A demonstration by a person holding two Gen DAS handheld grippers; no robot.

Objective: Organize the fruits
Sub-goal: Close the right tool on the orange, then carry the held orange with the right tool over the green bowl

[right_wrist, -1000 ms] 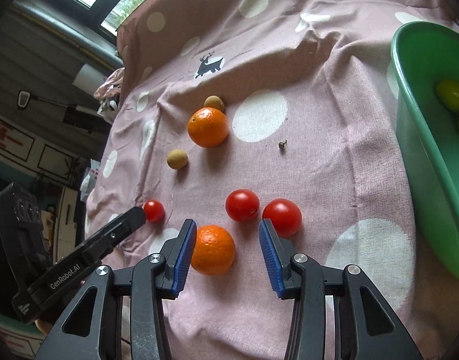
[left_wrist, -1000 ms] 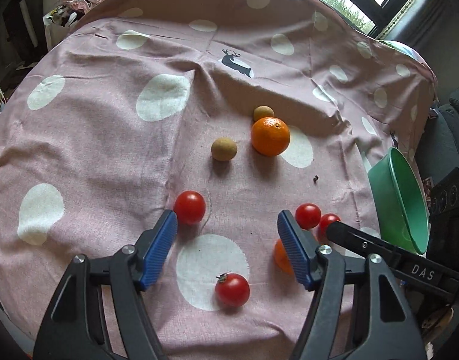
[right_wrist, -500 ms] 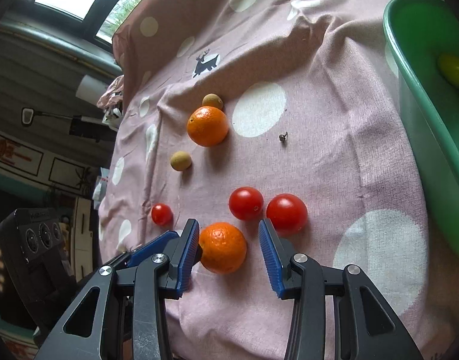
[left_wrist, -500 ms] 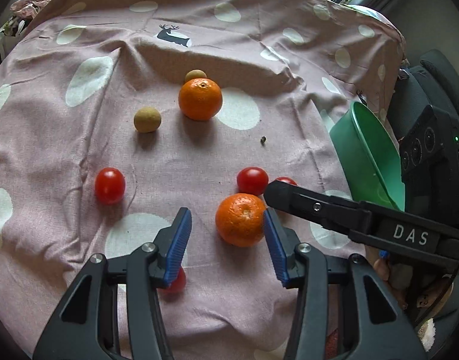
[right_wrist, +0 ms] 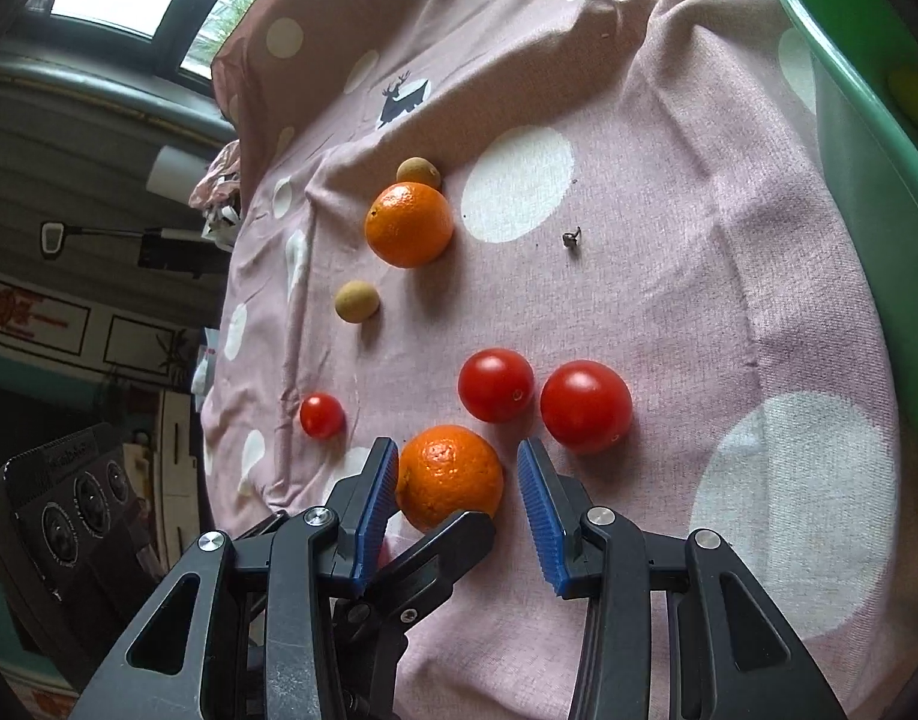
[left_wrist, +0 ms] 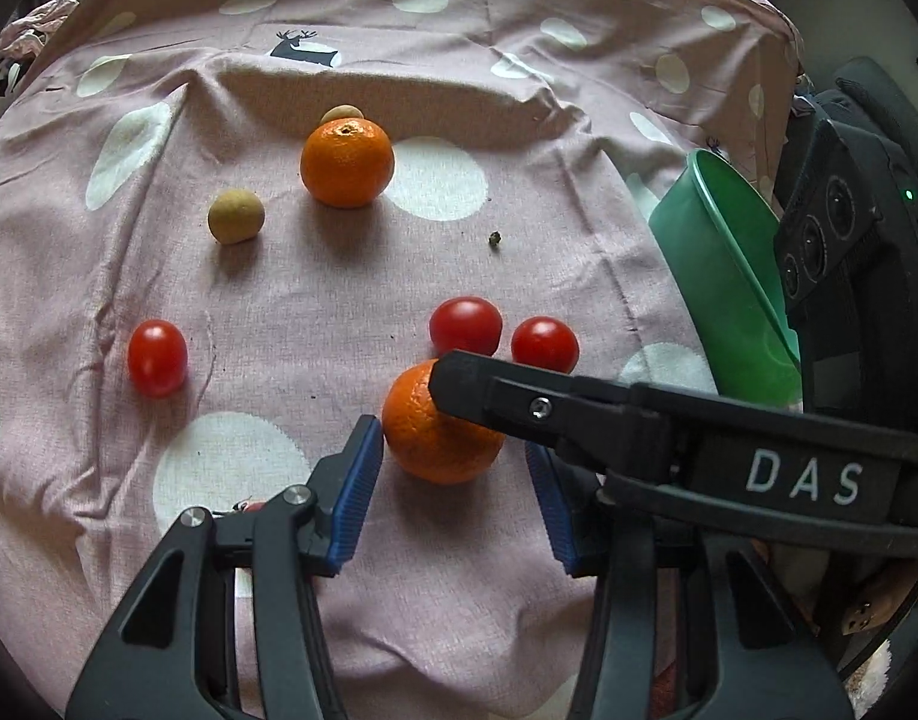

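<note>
Evidently sorting is barely begun: only yellow-green fruit lies in the green plastic basin, while two oranges, three red cherry tomatoes and two small tan fruits sit on the pink polka-dot cloth. Both the left gripper and right gripper straddle the near round orange, jaws part-open, left pads touching, neither visibly clamping it.

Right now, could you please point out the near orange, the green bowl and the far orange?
near orange [right_wrist: 450, 474], right wrist view, middle of its peel.
green bowl [left_wrist: 723, 276], left wrist view, inner wall.
far orange [left_wrist: 347, 162], left wrist view, centre.
</note>
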